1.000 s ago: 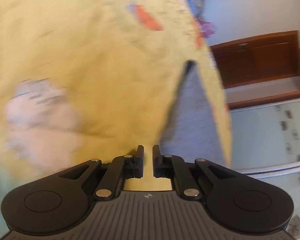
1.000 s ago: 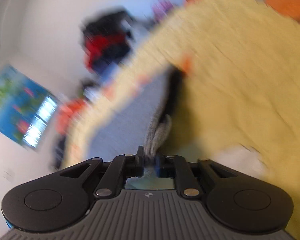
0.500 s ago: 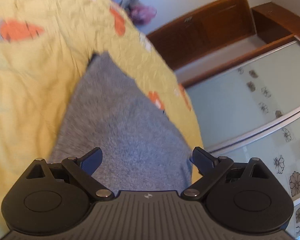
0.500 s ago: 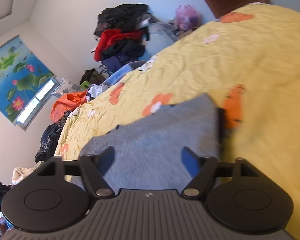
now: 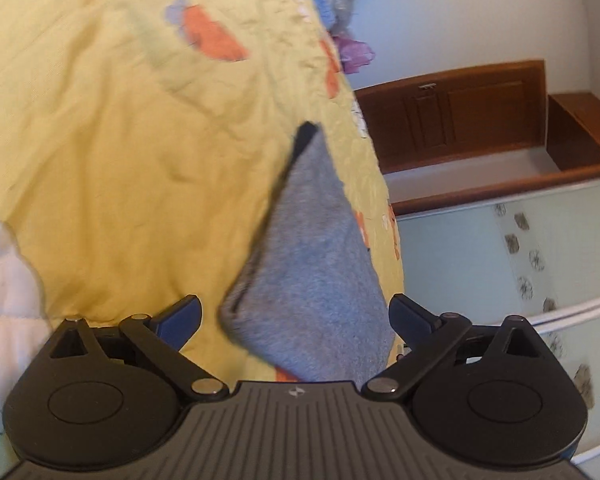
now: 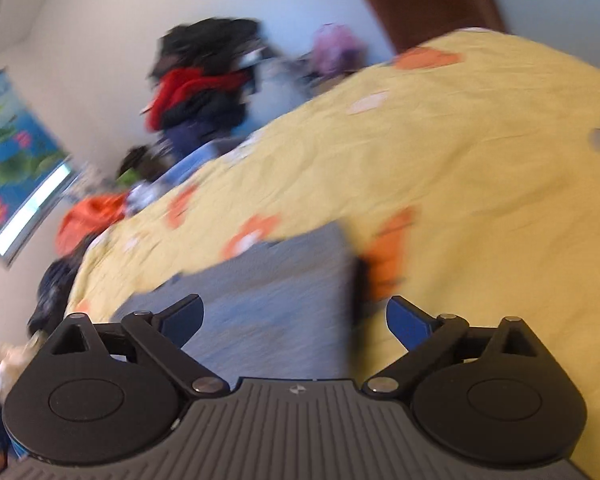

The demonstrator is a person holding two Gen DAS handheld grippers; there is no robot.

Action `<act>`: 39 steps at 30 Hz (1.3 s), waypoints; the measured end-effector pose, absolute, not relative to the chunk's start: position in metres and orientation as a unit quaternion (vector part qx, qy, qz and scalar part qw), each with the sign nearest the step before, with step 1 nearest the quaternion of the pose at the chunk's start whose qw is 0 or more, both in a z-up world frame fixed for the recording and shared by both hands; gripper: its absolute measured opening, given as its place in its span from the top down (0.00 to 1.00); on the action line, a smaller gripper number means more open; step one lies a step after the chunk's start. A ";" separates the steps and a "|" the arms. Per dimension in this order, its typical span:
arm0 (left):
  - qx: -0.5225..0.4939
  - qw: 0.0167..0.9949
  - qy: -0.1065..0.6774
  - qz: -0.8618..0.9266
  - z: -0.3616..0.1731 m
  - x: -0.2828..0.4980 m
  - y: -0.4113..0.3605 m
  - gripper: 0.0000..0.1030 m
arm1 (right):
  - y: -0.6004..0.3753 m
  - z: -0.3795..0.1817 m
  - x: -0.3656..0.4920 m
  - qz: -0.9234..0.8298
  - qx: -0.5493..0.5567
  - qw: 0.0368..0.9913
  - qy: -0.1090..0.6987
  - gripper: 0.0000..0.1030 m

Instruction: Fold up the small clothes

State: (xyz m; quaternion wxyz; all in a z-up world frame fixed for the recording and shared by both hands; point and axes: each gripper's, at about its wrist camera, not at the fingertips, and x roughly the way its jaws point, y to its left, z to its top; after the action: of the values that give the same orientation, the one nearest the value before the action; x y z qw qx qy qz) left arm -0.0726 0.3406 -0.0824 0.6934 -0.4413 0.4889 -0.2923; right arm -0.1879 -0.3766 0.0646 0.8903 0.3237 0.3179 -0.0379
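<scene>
Bed covered by a creased yellow quilt (image 5: 120, 152) printed with orange flowers (image 6: 250, 236), a white patch of bedding (image 5: 4, 280) at its near left edge. Beyond the far end of the bed, a heap of black, red and dark blue clothes (image 6: 204, 88) against the pale wall, an orange bundle (image 6: 88, 220) lower to the left, a purple bag (image 5: 356, 54) beside the heap. Blue lotus picture (image 6: 12, 152) on the left wall; right of the bed, a brown wooden door (image 5: 460, 112) and pale sliding panels with a flower pattern (image 5: 520, 264).
</scene>
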 end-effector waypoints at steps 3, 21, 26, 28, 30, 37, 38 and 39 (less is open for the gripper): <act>-0.446 0.677 0.495 -0.313 -0.083 -0.065 0.331 0.02 | -0.414 0.038 -0.171 0.022 0.427 0.847 0.316 0.09; -0.362 0.690 0.564 -0.274 -0.082 -0.046 0.267 0.92 | -0.386 0.009 -0.091 0.087 0.397 0.840 0.358 0.77; -0.375 0.703 0.544 -0.263 -0.070 -0.065 0.279 0.92 | -0.389 0.027 -0.083 0.082 0.377 0.856 0.344 0.80; -0.380 0.704 0.539 -0.264 -0.067 -0.072 0.283 0.92 | -0.386 0.036 -0.079 0.082 0.359 0.864 0.345 0.80; -0.383 0.708 0.534 -0.260 -0.066 -0.078 0.289 0.92 | -0.384 0.042 -0.078 0.085 0.347 0.869 0.343 0.81; -0.396 0.701 0.542 -0.242 -0.094 -0.094 0.296 0.92 | -0.385 0.011 -0.052 0.044 0.307 0.864 0.397 0.75; -0.404 0.701 0.540 -0.232 -0.096 -0.096 0.300 0.92 | -0.386 0.013 -0.054 0.038 0.315 0.863 0.394 0.59; -0.403 0.706 0.536 -0.228 -0.093 -0.098 0.304 0.92 | -0.385 0.022 -0.059 0.023 0.314 0.865 0.391 0.48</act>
State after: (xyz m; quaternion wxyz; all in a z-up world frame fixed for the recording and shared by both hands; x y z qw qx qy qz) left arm -0.0980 0.3044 -0.0934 0.7060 -0.4028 0.5359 -0.2281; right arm -0.0595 -0.3854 0.0217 0.8649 0.3136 0.3913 0.0233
